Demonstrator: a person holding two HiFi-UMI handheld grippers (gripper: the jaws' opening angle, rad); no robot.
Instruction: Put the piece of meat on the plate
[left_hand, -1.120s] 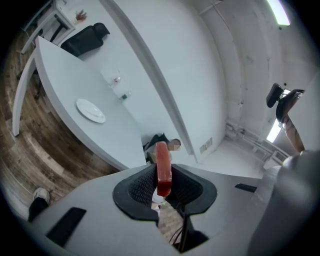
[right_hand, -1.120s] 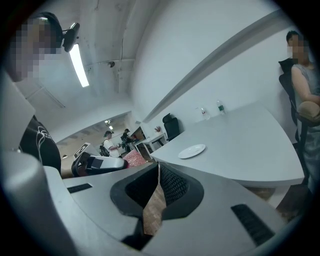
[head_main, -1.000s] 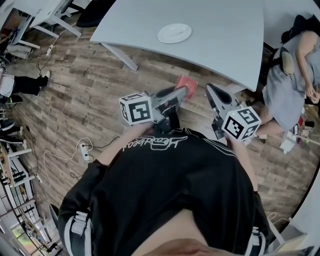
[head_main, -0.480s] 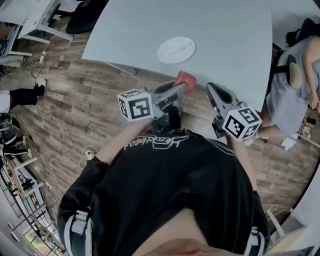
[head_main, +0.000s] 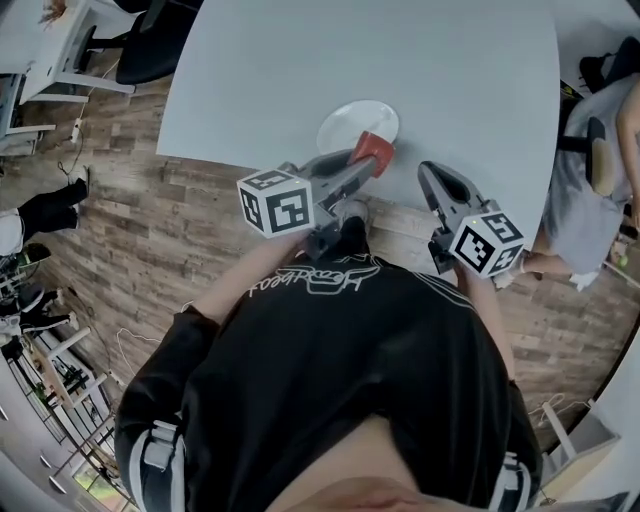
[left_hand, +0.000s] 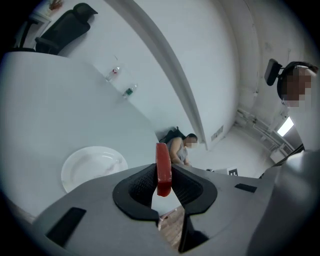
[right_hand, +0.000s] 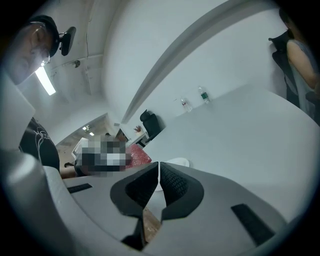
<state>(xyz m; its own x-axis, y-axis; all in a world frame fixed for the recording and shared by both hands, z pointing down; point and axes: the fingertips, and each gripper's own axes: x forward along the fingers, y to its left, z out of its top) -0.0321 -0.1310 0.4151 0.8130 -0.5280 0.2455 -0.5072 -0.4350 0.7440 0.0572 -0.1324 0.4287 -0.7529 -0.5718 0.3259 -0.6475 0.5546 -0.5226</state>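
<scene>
Glossy white plate (head_main: 345, 125), wood-plank floor (head_main: 150, 220)

Table (head_main: 450, 60) lies open around the plate (head_main: 340, 124) (2 bottles (left_hand: 129, 91) stand far off).

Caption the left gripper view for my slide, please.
Left gripper shut on a flat red piece of meat, round white plate just ahead.

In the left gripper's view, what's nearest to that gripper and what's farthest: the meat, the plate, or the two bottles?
1. Piece of meat: clamped between the jaws.
2. White plate: on the table, lower left.
3. Two bottles: near the table's far edge; those two are too close to rank against each other.
</scene>
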